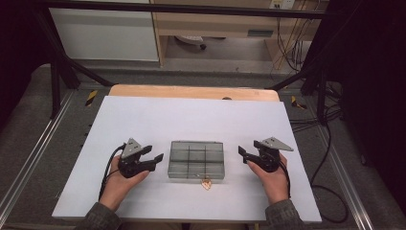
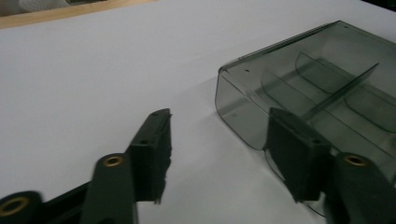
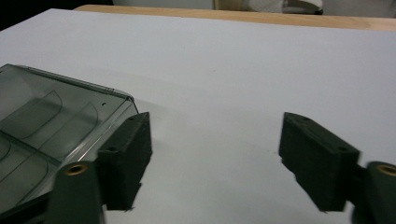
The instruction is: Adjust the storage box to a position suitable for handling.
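A clear grey plastic box (image 1: pixel 196 159) with several compartments lies in the middle of the white board (image 1: pixel 191 120). A small copper-coloured item (image 1: pixel 207 183) rests at its near edge. My left gripper (image 1: pixel 154 154) is held just left of the box, pointing toward it, jaws open and holding nothing. In the left gripper view the left gripper (image 2: pixel 217 140) has the box's corner (image 2: pixel 243 93) just beyond its right-hand jaw. My right gripper (image 1: pixel 248 148) hovers just right of the box, open. In the right gripper view, bare board lies between the right gripper's (image 3: pixel 219 149) jaws, with the box (image 3: pixel 51 121) at its left.
The white board lies on a wooden table (image 1: pixel 191 91) inside a black metal frame (image 1: pixel 57 62). Cables (image 1: pixel 330 143) trail over the floor at the right. Bare board stretches behind the box and to both sides.
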Demonstrator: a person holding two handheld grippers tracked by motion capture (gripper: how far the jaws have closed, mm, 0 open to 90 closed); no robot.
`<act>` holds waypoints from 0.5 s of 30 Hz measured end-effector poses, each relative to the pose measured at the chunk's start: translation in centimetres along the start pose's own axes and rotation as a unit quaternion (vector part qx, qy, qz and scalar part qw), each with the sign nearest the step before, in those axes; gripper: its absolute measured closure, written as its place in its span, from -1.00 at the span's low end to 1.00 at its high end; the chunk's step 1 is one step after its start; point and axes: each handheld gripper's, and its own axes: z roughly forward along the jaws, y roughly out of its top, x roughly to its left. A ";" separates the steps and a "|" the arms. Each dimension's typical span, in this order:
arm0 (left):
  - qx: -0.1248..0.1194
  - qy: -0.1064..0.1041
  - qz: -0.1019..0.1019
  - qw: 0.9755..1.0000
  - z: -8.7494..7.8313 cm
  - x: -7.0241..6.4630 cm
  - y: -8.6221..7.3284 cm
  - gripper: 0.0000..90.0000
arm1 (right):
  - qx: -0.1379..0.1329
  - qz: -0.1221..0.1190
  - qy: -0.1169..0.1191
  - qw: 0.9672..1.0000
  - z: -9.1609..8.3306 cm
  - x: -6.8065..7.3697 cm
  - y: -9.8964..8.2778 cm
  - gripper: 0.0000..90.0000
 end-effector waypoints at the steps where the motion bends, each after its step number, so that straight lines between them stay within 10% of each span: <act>1: -0.002 -0.001 -0.003 1.000 -0.4 -0.2 -0.1 -0.45 | -0.003 0.004 -0.006 1.000 -0.6 0.3 -0.1 -0.62; 5: -0.007 -0.002 -0.008 1.000 -2.2 -1.0 -0.8 -0.77 | -0.012 -0.003 -0.015 1.000 -1.9 1.1 -0.1 -0.75; 15: -0.021 0.006 -0.029 0.999 -4.9 -1.7 -1.9 -0.83 | -0.025 -0.023 0.007 0.999 -4.2 3.4 -0.4 -0.87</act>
